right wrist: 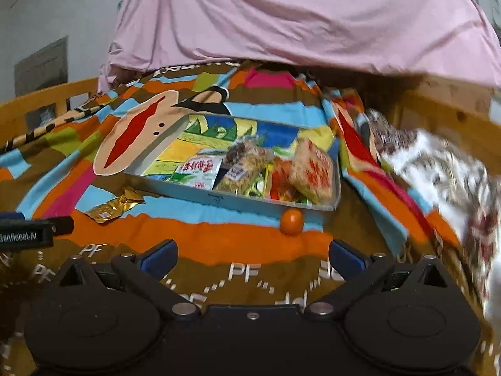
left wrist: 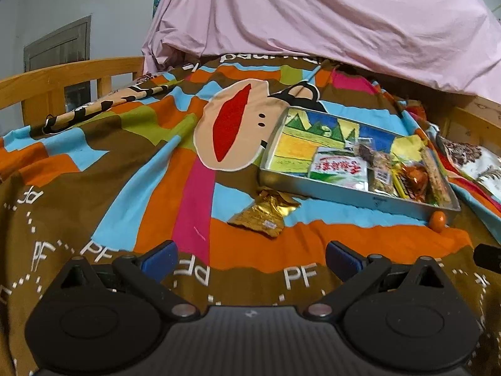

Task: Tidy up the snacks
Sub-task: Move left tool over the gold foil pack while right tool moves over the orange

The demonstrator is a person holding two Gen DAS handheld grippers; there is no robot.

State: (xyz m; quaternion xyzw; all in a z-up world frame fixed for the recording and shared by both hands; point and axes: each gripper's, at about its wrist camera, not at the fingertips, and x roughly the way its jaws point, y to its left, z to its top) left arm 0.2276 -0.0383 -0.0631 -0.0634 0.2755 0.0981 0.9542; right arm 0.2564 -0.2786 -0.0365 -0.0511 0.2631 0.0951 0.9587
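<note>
A bed with a bright patchwork cover [left wrist: 175, 169] fills both views, pink sheet [left wrist: 313, 15] heaped at the top. The left tongs [left wrist: 252, 261] and right tongs [right wrist: 253, 258] both gape wide, released, holding nothing. Right of centre sits the metal tray [left wrist: 344, 195] of snack packets; a gold packet [left wrist: 263, 214] lies just left of it, a small orange [right wrist: 291, 221] (touching, or nearly) against its lower rim.

Open right gripper [right wrist: 252, 258] faces an orange [right wrist: 291, 221] touching the snack tray [right wrist: 200, 195].
</note>
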